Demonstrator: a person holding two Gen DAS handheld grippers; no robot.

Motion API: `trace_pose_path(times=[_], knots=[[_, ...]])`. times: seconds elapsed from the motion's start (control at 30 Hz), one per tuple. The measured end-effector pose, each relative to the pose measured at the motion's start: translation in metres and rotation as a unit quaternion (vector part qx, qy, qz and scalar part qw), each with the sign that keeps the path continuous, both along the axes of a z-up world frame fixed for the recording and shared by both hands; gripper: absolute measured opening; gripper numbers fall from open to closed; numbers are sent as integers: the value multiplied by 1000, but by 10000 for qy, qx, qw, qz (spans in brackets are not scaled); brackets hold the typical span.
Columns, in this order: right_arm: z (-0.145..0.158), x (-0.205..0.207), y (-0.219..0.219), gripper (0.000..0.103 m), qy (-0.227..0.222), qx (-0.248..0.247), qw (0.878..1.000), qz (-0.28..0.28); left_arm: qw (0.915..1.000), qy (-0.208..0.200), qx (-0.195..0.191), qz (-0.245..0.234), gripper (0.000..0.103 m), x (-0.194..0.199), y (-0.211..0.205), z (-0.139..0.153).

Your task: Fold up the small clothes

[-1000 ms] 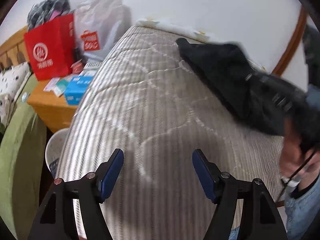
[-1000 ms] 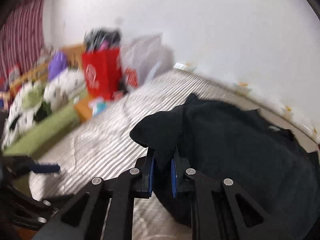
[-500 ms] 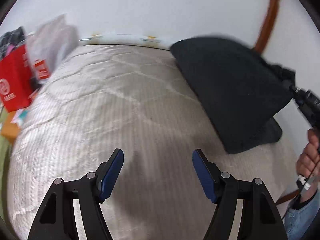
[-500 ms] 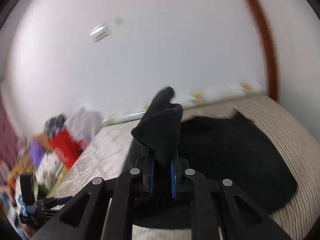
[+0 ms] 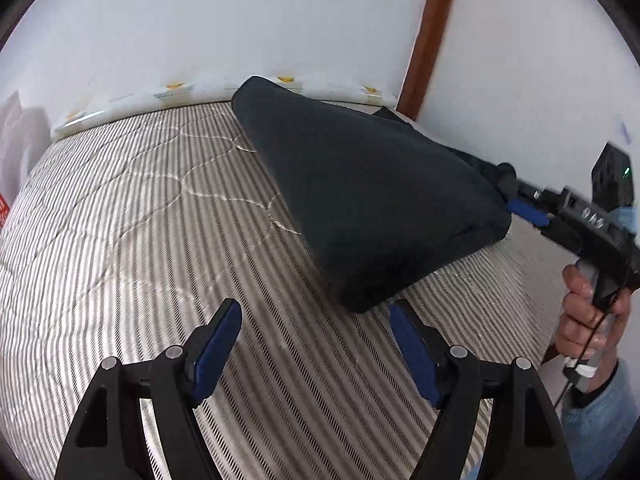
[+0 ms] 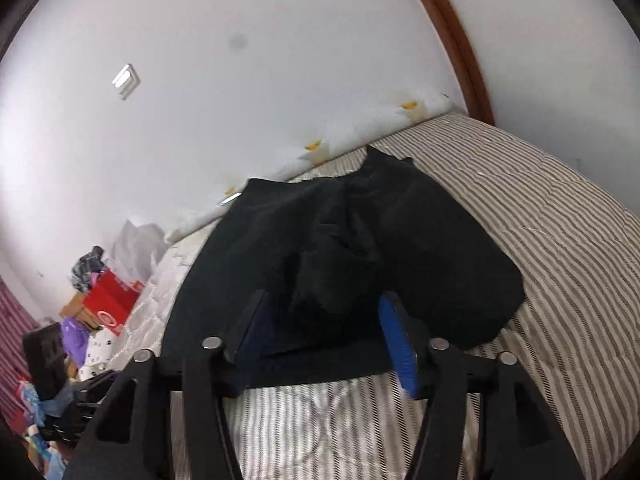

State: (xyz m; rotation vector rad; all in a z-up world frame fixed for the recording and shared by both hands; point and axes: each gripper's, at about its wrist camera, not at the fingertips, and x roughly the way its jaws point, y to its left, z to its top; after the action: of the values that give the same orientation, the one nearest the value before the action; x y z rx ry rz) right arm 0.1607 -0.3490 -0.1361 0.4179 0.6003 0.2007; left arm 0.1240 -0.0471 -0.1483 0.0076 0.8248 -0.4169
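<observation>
A black garment (image 5: 372, 200) lies in a raised heap on the striped quilt (image 5: 140, 220), over towards the wall. My left gripper (image 5: 314, 316) hovers over the quilt just short of the garment's near corner. Its jaws are opening and nothing is between them. My right gripper (image 5: 520, 204), held by a hand (image 5: 588, 312), meets the garment's right edge. In the right wrist view the right gripper (image 6: 325, 320) is opening. A bunched fold of the garment (image 6: 420, 240) still sits loosely between the blue pads (image 6: 396, 340), which do not press on it.
A white wall and a brown wooden trim (image 5: 426, 36) border the bed on the far and right sides. A white rolled sheet (image 5: 160, 92) runs along the wall. A red bag (image 6: 110, 304), a plastic bag and other clutter stand past the bed's left end.
The right gripper, earlier shut on a lifted corner of the garment, has opened and the cloth has dropped onto the bed. The left view has swung right towards the garment.
</observation>
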Motion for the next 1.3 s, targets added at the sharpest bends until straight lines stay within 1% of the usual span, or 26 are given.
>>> trace_pose_path(times=[0.03,0.1,0.23,0.3,0.37,0.4,0.43,0.47,0.5,0.53,0.6,0.67,0.73,0.8,0.83,0.87,0.9,0.97,1.0,1.07,1.1,1.17,1.2,1.23,1.27,1.3], knots=[[1,2,3,59,9,-49,10000,8,10000,4,15,1,75,2,-3,-1],[0,9,1,60,74,-75,9999,-43,10000,63,46,48,75,7,-8,-4],[-12,38,2,60,291,181,9992,-192,9999,79,126,80,75,19,-19,-8],[-19,57,6,60,546,223,9979,-256,9997,56,218,86,75,24,-27,-10],[-23,68,9,59,587,312,9973,-321,9994,-27,338,115,75,29,-35,-13],[-23,71,10,55,584,316,9972,-333,9992,-40,371,118,75,31,-38,-14],[-23,76,12,46,628,282,9970,-365,9991,-32,394,123,75,33,-41,-15],[-24,82,12,39,664,264,9966,-401,9990,-27,414,142,75,35,-44,-15],[-24,85,13,27,658,275,9966,-409,9989,-34,430,170,75,38,-46,-16],[-24,88,13,18,643,272,9967,-413,9987,-50,467,202,75,40,-47,-16],[-18,91,15,14,557,182,9977,-342,9980,-66,571,272,75,42,-51,-17],[-4,86,16,12,239,-40,9995,-212,9973,-12,626,372,75,47,-51,-20],[16,75,12,11,-216,-272,9993,-161,9975,94,569,408,75,52,-50,-22],[33,59,-1,11,-627,-320,9971,-296,9976,159,528,428,75,56,-50,-22],[39,49,-16,11,-816,-290,9952,-459,9976,159,523,419,75,56,-51,-22],[40,45,-28,11,-837,-273,9942,-611,9978,149,515,390,77,58,-52,-21],[38,44,-37,11,-781,-272,9939,-727,9982,144,485,329,77,57,-54,-20],[21,49,-56,11,-401,-378,9946,-877,9984,118,494,231,77,57,-62,-18],[5,55,-64,11,-76,-450,9948,-915,9983,74,540,210,76,57,-67,-17],[-12,60,-70,12,232,-447,9946,-908,9980,-61,603,180,74,55,-76,-15],[-18,58,-72,14,314,-439,9945,-900,9978,-88,630,185,74,55,-79,-14],[-18,48,-73,22,310,-455,9933,-1020,9972,-138,701,220,73,56,-85,-14],[-16,43,-74,31,300,-470,9924,-1096,9971,-161,704,240,72,57,-87,-14],[-15,37,-74,36,327,-541,9910,-1181,9972,-171,688,252,70,54,-87,-14],[-14,35,-73,38,364,-621,9900,-1214,9973,-166,659,269,66,55,-87,-14],[-15,33,-74,43,423,-709,9888,-1241,9975,-160,630,282,58,55,-88,-14]])
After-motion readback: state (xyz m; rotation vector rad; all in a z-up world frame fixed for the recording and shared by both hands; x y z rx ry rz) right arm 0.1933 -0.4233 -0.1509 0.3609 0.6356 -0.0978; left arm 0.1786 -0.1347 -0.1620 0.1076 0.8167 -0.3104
